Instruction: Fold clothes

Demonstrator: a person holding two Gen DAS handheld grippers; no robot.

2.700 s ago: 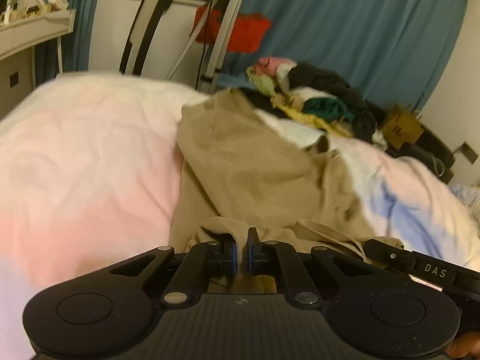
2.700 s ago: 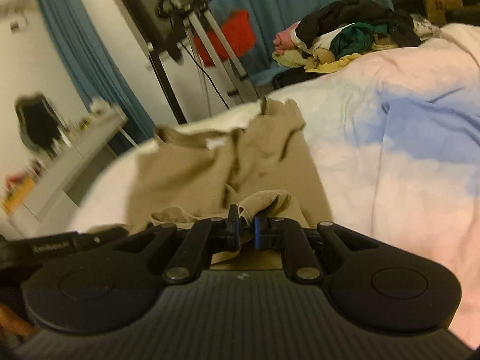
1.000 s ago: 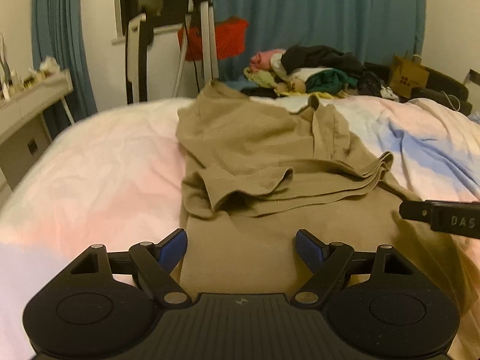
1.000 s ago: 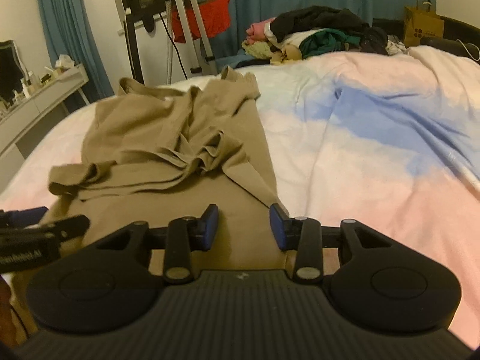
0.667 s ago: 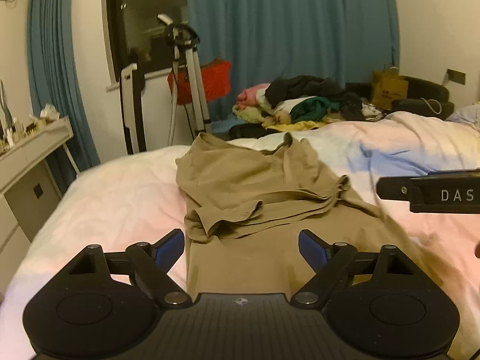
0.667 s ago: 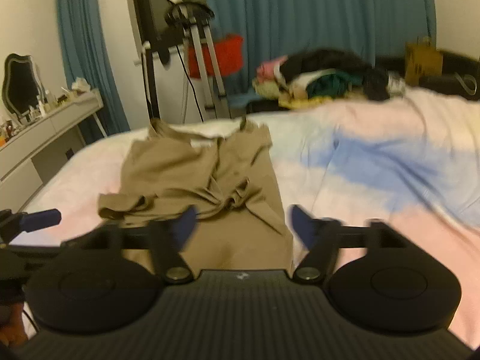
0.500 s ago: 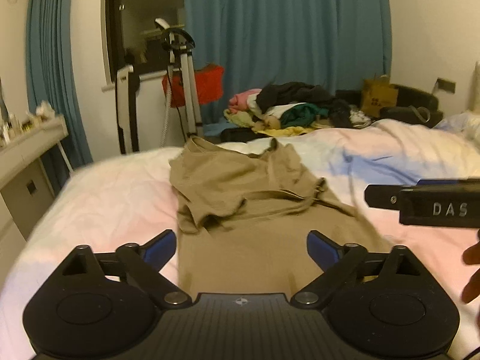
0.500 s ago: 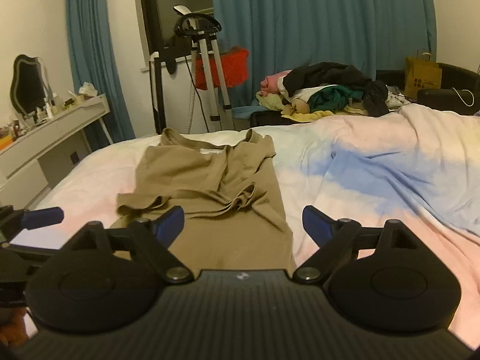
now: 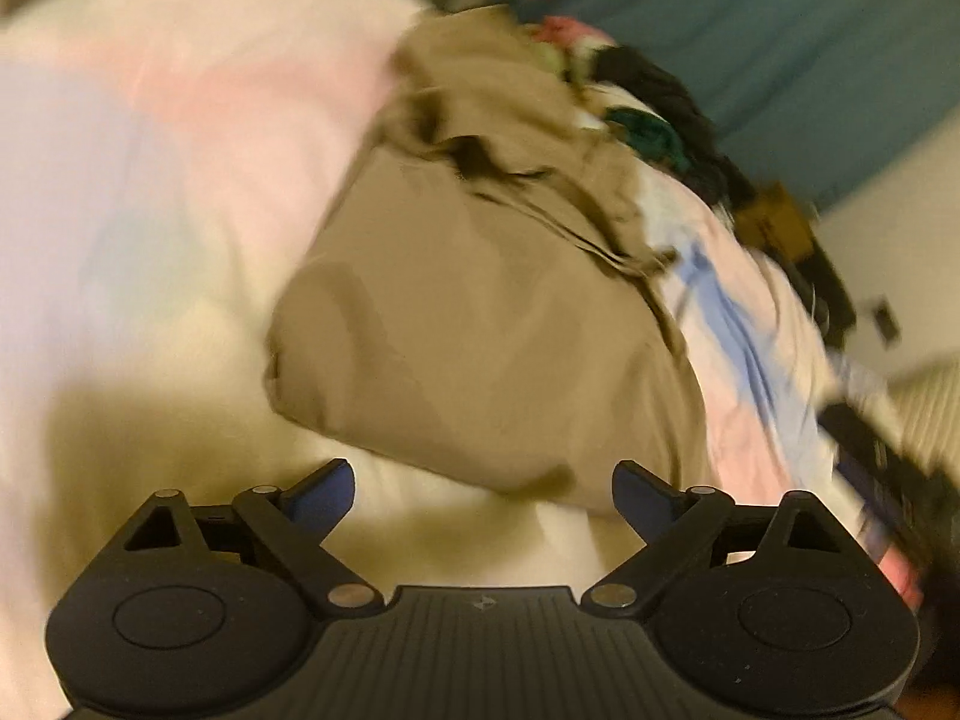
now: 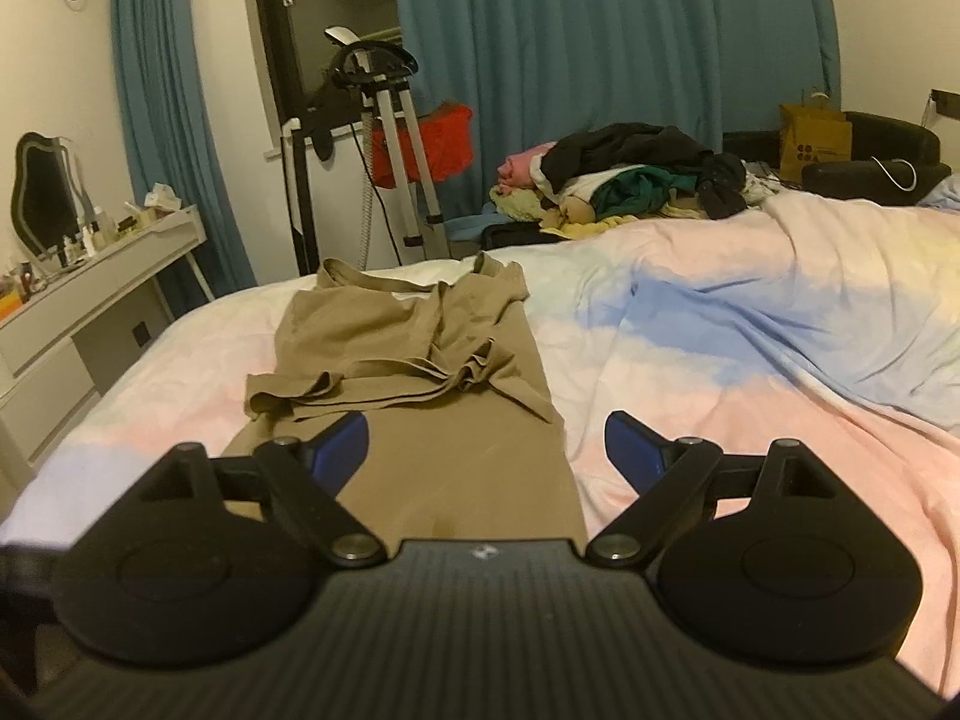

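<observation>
Shirt point(image 10: 420, 396) lies ahead of both wide, empty jaws, the left closing; grip its near corners evenly.

No writing can be read anywhere. The brown paper bag point(image 10: 815, 141) at the upper right of the right wrist view carries a dark printed pattern of dots, but no letters can be made out on it. A small pale emblem sits on the ribbed black body of each gripper at the bottom centre of both views, too tiny to read. The left wrist view is smeared with blur, and nothing legible shows there.
</observation>
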